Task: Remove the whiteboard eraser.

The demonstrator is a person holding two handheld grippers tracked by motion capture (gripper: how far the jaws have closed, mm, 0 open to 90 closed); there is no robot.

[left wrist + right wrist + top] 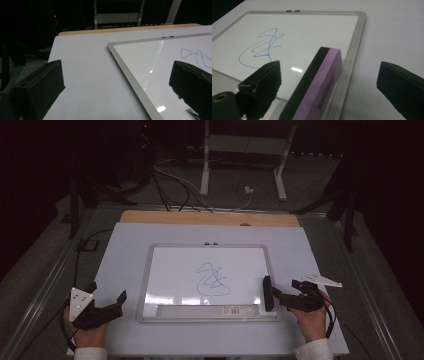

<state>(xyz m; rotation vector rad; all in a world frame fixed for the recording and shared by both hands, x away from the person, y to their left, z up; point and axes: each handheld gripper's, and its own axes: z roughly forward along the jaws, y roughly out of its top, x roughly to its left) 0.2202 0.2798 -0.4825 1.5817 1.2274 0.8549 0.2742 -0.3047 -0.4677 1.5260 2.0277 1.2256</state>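
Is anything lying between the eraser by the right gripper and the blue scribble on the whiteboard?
Nothing visible does. The eraser sits on edge at the whiteboard's right frame, between the right gripper's open fingers. From there to the blue scribble there is only bare white board.

Scribbled whiteboard [175,270]; purple eraser [319,85] on edge
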